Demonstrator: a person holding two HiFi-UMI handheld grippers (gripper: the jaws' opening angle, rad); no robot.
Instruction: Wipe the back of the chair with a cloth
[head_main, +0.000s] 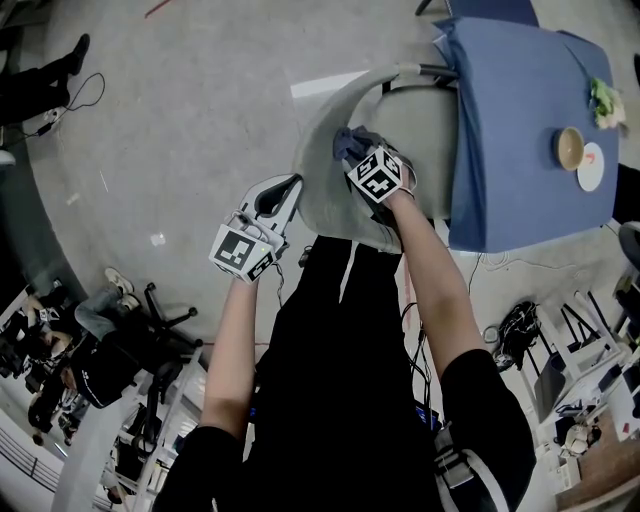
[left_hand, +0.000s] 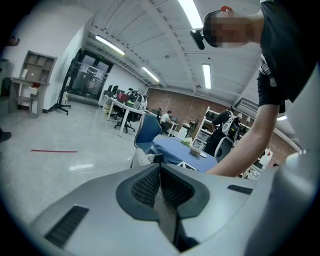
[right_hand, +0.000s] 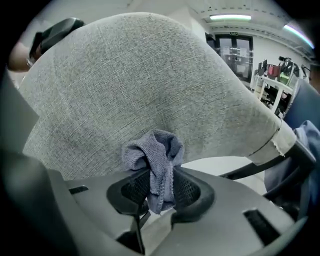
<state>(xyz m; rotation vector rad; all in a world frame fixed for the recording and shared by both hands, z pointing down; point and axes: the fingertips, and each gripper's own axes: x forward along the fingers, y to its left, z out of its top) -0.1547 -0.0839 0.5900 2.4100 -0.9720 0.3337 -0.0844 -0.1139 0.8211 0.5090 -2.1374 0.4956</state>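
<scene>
A grey fabric chair back curves in front of me. My right gripper is shut on a bunched blue-grey cloth, and the cloth is pressed against the chair back. In the right gripper view the cloth's top sticks out above the jaws against the grey fabric. My left gripper hovers just left of the chair back's edge, shut with nothing between its jaws.
A table under a blue cloth stands right behind the chair, with a bowl and a plate on it. The chair's black armrest juts out at right. Office chairs and cables lie on the floor around me.
</scene>
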